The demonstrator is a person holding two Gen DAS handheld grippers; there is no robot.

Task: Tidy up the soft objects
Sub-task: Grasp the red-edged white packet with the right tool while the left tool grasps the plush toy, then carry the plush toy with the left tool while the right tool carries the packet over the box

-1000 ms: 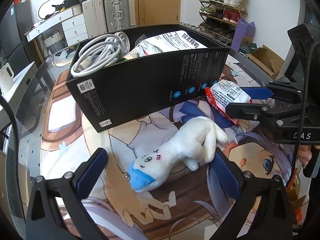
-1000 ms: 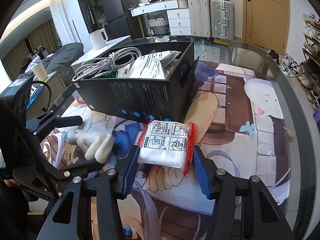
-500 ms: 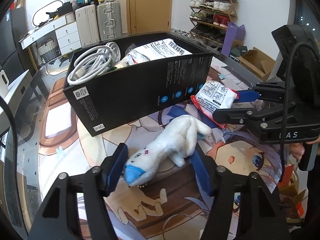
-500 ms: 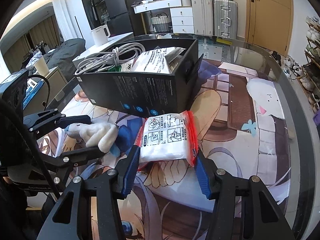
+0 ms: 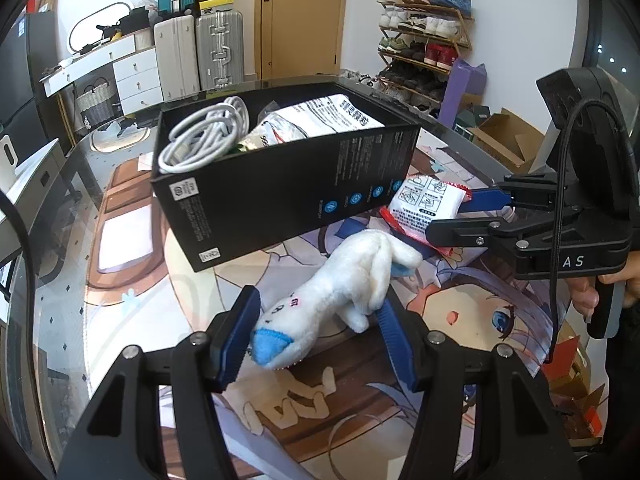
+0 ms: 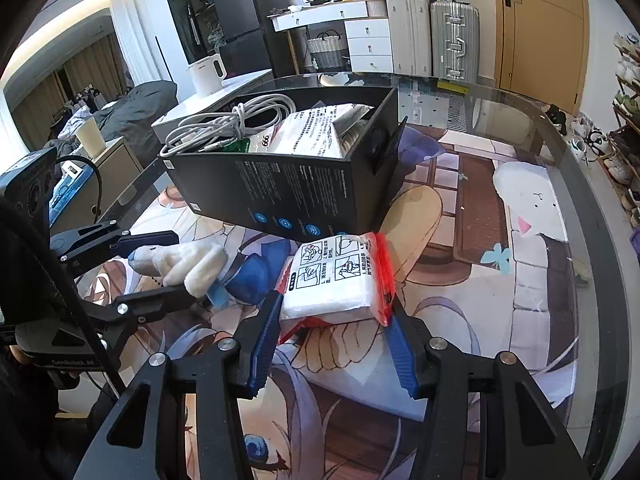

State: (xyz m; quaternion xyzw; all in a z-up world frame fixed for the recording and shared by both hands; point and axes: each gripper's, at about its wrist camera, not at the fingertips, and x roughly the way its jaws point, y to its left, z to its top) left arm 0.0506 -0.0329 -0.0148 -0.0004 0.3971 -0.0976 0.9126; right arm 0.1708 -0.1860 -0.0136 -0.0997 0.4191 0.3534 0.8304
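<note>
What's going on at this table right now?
A person is tidying soft things with two handheld tongs. The left tongs, whose jaws have just been closing, grip a white plush toy. The right tongs clamp a white packet with red edges. Both sit in front of an open black box holding a coiled cable.

Each camera sits on its own handheld tool, close behind the two fingers, and looks forward and downward over them at the table. The left view has its fingers low in the picture and sees the right gripper [image 5: 448,216] at its right side. The right view sees the left gripper [image 6: 160,264] at its left. Both views share the black box [image 5: 288,184] just ahead and the printed mat [image 6: 480,272].
</note>
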